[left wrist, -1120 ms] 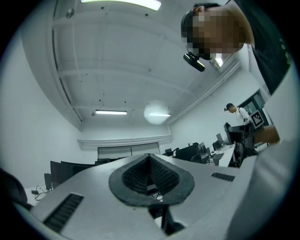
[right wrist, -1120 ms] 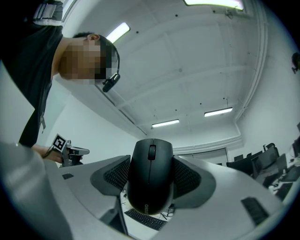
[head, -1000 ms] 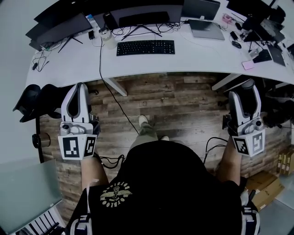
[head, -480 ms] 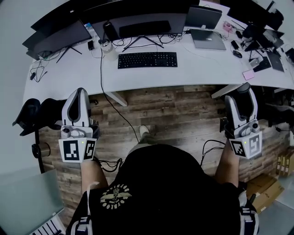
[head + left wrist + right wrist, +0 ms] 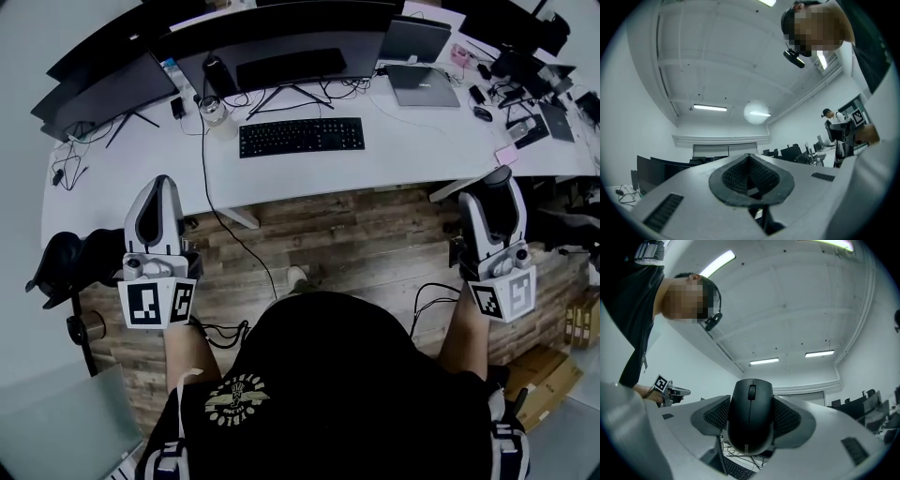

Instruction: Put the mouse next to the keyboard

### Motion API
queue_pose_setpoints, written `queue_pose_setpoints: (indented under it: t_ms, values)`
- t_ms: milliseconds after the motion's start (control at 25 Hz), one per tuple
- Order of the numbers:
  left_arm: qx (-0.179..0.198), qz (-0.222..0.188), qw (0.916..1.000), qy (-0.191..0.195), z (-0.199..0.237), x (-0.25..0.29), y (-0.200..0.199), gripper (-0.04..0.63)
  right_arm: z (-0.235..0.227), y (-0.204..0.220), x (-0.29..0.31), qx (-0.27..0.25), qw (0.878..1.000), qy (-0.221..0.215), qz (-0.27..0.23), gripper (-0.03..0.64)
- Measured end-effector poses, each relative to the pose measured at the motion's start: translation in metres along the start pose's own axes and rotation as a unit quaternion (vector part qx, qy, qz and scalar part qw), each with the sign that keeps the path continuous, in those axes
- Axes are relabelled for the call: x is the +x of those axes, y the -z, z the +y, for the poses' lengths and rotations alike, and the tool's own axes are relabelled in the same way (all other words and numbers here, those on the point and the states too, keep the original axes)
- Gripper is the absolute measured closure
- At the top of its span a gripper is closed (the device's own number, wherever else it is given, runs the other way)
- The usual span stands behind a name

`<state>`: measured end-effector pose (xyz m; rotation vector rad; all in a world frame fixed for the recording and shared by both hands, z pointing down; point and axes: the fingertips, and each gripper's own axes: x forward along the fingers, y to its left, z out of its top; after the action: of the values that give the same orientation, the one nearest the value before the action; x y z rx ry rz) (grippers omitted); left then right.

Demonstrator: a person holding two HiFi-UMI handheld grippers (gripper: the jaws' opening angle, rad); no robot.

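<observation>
In the right gripper view a black wireless mouse sits clamped between the two dark ribbed pads of my right gripper, which points upward at the ceiling. The head view shows that gripper held over the wooden floor, short of the white desk. A black keyboard lies on the desk in front of the monitors. My left gripper hangs at the left, also short of the desk. Its pads meet with nothing between them.
Monitors, a laptop, a clear jar and another mouse stand on the desk. A black cable drops from the desk to the floor. A dark chair is at the left, cardboard boxes at the lower right.
The desk and keyboard have slid lower and nearer in the head view. Both grippers keep about the same places, and the mouse stays clamped in the right one.
</observation>
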<state>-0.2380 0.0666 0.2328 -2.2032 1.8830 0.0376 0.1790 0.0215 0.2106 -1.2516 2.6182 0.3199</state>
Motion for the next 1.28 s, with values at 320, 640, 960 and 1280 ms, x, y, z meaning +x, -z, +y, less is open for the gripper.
queue_pose_setpoints:
  t_ms: [320,640,960,1280]
  values:
    - [-0.015,-0.011,0.9994,0.03,0.038,0.035,0.016,0.594,0.012,-0.005,0.034,-0.03,0.999,0.029,0.007,0.331]
    - [-0.029,0.002,0.9987,0.042,0.061,0.054,0.04,0.594,0.02,0.006,0.056,-0.04,0.998,0.038,0.027,0.331]
    - [-0.026,0.014,0.999,0.032,0.068,0.071,0.054,0.594,0.005,0.029,0.084,-0.028,0.999,0.031,0.033,0.331]
    - [-0.015,0.027,0.9994,0.016,0.077,0.107,0.063,0.594,-0.027,0.05,0.124,-0.025,0.999,0.021,0.029,0.331]
